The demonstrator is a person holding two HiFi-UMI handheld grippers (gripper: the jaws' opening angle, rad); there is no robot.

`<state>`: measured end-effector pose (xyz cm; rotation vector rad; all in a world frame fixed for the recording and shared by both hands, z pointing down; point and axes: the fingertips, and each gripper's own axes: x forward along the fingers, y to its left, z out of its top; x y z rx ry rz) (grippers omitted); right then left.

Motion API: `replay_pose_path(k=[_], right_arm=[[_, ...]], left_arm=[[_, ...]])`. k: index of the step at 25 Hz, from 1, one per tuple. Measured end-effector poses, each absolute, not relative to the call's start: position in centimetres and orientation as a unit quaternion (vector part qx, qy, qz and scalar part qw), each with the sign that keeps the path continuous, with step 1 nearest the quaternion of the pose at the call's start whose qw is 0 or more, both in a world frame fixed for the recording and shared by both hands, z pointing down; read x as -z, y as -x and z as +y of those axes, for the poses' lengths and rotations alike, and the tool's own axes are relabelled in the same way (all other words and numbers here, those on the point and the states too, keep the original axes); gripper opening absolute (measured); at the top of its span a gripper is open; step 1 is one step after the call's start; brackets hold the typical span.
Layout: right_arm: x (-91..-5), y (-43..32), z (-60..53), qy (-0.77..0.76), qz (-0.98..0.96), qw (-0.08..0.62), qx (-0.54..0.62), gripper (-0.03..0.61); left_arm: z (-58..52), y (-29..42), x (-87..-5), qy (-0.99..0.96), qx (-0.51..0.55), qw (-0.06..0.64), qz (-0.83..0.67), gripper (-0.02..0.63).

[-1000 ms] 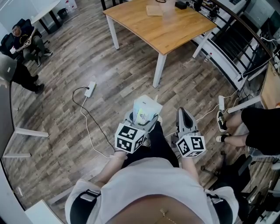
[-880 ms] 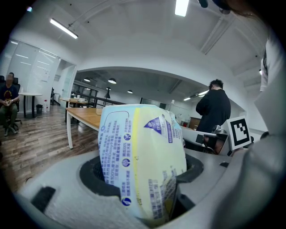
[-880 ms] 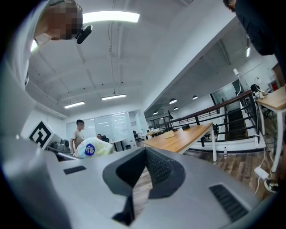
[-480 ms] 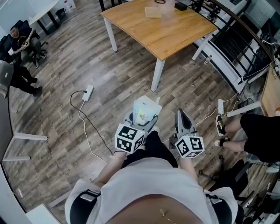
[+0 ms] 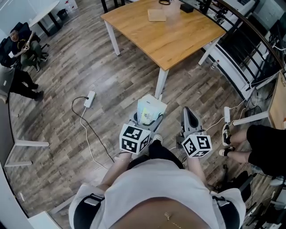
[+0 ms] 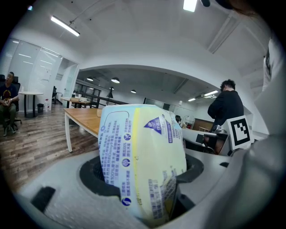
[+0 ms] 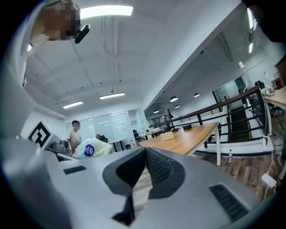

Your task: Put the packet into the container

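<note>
A pale yellow and white printed packet [image 5: 149, 111] stands upright between the jaws of my left gripper [image 5: 147, 120], which is shut on it. In the left gripper view the packet [image 6: 140, 165] fills the middle. My right gripper [image 5: 188, 112] is held beside it to the right, shut and empty; its jaws meet at the tip [image 7: 144, 152]. Both are over the wooden floor, short of the wooden table [image 5: 178, 40]. On the table's far part stand a clear container [image 5: 172, 11] and a tan box [image 5: 156, 14].
A white power strip [image 5: 90, 98] with a black cable lies on the floor to the left. Another strip [image 5: 226, 115] and a person's legs [image 5: 263, 143] are at the right. A dark railing [image 5: 250, 31] runs behind the table. A seated person [image 5: 20, 40] is far left.
Both grippers, with the packet still held in the left, have moved forward over the floor toward the table. The table leg is now closer to the packet.
</note>
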<state>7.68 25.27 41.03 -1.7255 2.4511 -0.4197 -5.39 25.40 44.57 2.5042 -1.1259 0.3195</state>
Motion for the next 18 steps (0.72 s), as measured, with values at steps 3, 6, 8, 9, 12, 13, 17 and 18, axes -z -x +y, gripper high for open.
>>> replay_pose_path(k=[3,6,8,9,12,13,17,18], right_arm=[[-40.7,-7.9,23.0,0.559,0.816,0.058,0.134,0.012],[-40.3,-8.3,21.0,0.552,0.822,0.06,0.126,0.011],[-40.4,-8.9,20.0,0.55,0.824,0.061,0.125,0.012],[-40.5,-9.2,19.5,0.548,0.824,0.062,0.126,0.012],[-41.0,-9.9,18.5,0.544,0.827,0.062,0.132,0.012],[-41.2,-10.2,18.2,0.543,0.827,0.061,0.134,0.012],[-42.0,-11.0,17.6,0.537,0.83,0.063,0.138,0.012],[-41.9,-11.1,17.4,0.536,0.831,0.064,0.137,0.012]], left_arm=[[23.5,5.1,-44.7,-0.885,-0.112,0.192,-0.41,0.333],[21.8,4.7,-45.0,-0.881,-0.109,0.196,-0.416,0.333],[20.9,4.1,-45.1,-0.881,-0.107,0.196,-0.417,0.333],[20.4,3.7,-45.2,-0.881,-0.106,0.195,-0.417,0.333],[19.0,2.7,-45.2,-0.883,-0.103,0.191,-0.416,0.333],[18.6,2.4,-45.2,-0.884,-0.101,0.19,-0.416,0.333],[17.9,1.4,-45.4,-0.882,-0.093,0.185,-0.422,0.333],[17.7,1.3,-45.3,-0.882,-0.092,0.184,-0.424,0.333]])
